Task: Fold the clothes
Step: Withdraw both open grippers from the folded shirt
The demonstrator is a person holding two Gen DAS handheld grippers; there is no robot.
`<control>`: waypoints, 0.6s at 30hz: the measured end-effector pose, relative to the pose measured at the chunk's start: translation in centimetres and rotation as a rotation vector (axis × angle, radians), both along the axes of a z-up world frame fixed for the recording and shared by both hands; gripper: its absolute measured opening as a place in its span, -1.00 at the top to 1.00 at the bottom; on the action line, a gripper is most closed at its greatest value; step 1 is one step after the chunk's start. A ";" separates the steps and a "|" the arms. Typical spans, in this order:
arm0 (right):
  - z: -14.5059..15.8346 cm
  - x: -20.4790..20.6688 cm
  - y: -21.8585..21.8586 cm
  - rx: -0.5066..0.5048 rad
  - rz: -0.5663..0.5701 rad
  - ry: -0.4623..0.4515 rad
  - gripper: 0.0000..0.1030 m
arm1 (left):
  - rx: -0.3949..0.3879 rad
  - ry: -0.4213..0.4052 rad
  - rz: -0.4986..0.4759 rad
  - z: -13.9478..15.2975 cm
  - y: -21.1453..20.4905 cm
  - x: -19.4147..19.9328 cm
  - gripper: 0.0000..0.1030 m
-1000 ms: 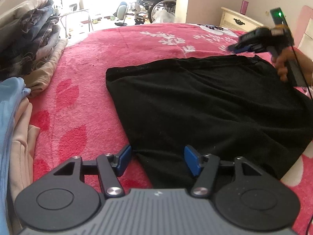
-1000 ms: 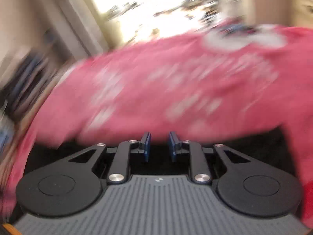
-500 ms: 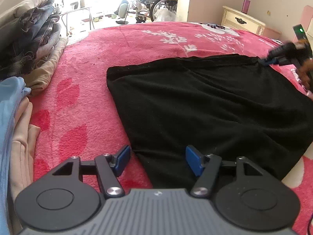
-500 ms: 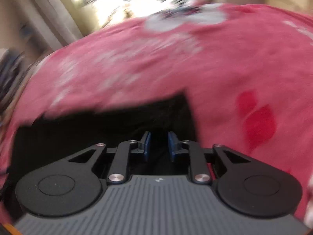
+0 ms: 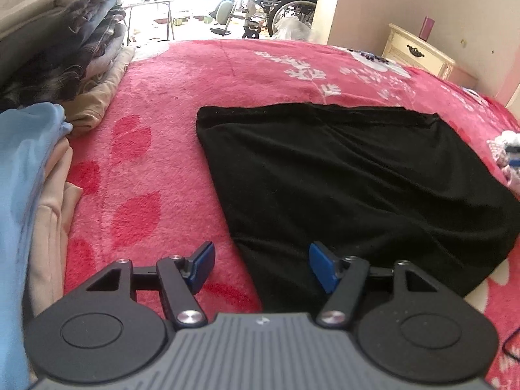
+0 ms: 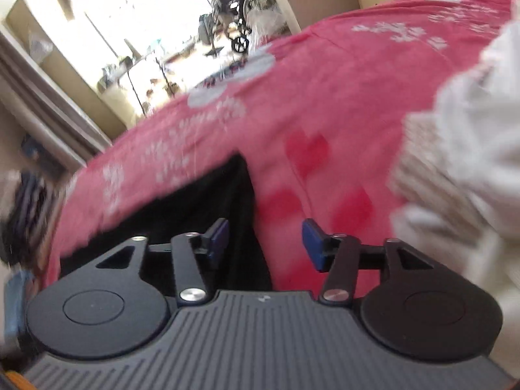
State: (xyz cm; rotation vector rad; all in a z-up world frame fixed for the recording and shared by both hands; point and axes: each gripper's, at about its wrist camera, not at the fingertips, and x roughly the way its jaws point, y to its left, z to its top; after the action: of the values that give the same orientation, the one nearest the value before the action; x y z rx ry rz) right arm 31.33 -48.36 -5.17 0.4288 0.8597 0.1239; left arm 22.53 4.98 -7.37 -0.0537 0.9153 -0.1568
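The black garment [image 5: 351, 175] lies flat mid-bed, partly folded, more folds likely left. Folded stacks [image 5: 58, 65] line the bed's left edge. Left claw [image 5: 261, 265] gapes empty; right claw [image 6: 265, 243] has just opened, empty.

Left tongs [image 5: 261, 268] agape over near edge of black garment [image 5: 351, 175], flat on red blanket [image 5: 182, 104].

A garment [image 5: 351, 175] is spread flat on the bed [image 5: 182, 74], right of centre in the left wrist view. Stacked clothes [image 5: 55, 52] are piled along the bed's left edge, with more folded pieces [image 5: 29, 169] nearer. A nightstand [image 5: 419, 53] is set beyond the bed's far right corner; a wheelchair [image 5: 286, 3] is seen behind the bed, further back.
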 end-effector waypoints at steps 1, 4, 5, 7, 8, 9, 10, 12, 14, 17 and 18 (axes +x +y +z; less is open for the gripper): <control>0.4 -1.5 0.0 -0.016 0.018 0.003 -0.08 | -0.006 -0.003 0.001 0.3 0.1 -0.3 -0.27; 1.8 -4.9 0.6 -0.059 0.058 -0.026 -0.18 | -0.047 0.001 0.032 1.2 0.5 -1.4 -0.27; 2.3 -6.0 0.9 -0.075 0.071 -0.041 -0.20 | -0.065 0.008 0.047 1.4 0.7 -1.8 -0.27; 3.9 -8.1 1.9 -0.116 0.101 -0.097 -0.33 | -0.105 0.030 0.068 1.7 1.1 -2.8 -0.27; 4.7 -9.2 2.4 -0.137 0.116 -0.128 -0.54 | -0.120 0.039 0.072 1.9 1.3 -3.3 -0.27; 5.6 -10.2 2.9 -0.158 0.131 -0.158 -0.68 | -0.131 0.041 0.074 2.0 1.4 -3.8 -0.28; 6.4 -11.2 3.5 -0.179 0.147 -0.189 -0.94 | -0.139 0.041 0.074 2.1 1.6 -4.3 -0.31; 7.5 -12.9 4.3 -0.196 0.173 -0.241 -0.98 | -0.147 0.041 0.075 2.3 1.8 -5.1 -0.35; 7.9 -13.7 5.0 -0.202 0.171 -0.245 -0.98 | -0.157 0.050 0.073 2.2 1.9 -5.9 -0.39; 7.8 -14.5 5.7 -0.213 0.132 -0.218 -0.98 | -0.169 0.071 0.044 2.0 1.7 -6.9 -0.40; 7.6 -14.9 5.8 -0.212 0.124 -0.212 -0.98 | -0.171 0.074 0.031 1.9 1.5 -7.3 -0.41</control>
State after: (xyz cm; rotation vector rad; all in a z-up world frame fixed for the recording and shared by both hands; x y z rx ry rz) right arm 16.47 -42.61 2.44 0.1605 0.6821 0.1869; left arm 15.26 6.49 -5.42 -0.2332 0.9725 -0.2047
